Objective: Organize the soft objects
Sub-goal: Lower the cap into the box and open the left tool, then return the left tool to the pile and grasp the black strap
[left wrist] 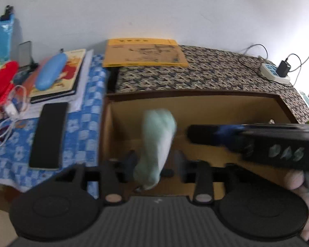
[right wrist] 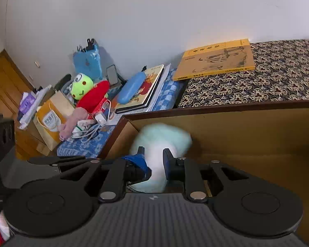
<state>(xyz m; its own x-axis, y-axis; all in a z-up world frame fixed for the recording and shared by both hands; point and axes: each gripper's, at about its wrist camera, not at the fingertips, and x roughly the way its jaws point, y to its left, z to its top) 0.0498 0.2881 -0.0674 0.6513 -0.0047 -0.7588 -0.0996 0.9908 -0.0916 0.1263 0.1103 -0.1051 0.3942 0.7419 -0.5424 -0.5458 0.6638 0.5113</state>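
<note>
i am putting a soft mint cloth (right wrist: 160, 138) into the open drawer (right wrist: 257, 133). my right gripper (right wrist: 153, 154) looks pinched on the cloth near its bottom end, and the cloth hangs over the drawer's left corner. my left gripper (left wrist: 152, 160) has its jaws partly apart around the same cloth (it is blurry, so i cannot tell if they touch). the plush toys (right wrist: 86, 92) wait at ten o'clock. next, i think, i lower the cloth and let go softly.

Yellow book (left wrist: 144, 52) on patterned cloth (left wrist: 216, 72); black phone (left wrist: 49, 135) on checked cloth (left wrist: 86, 127).
</note>
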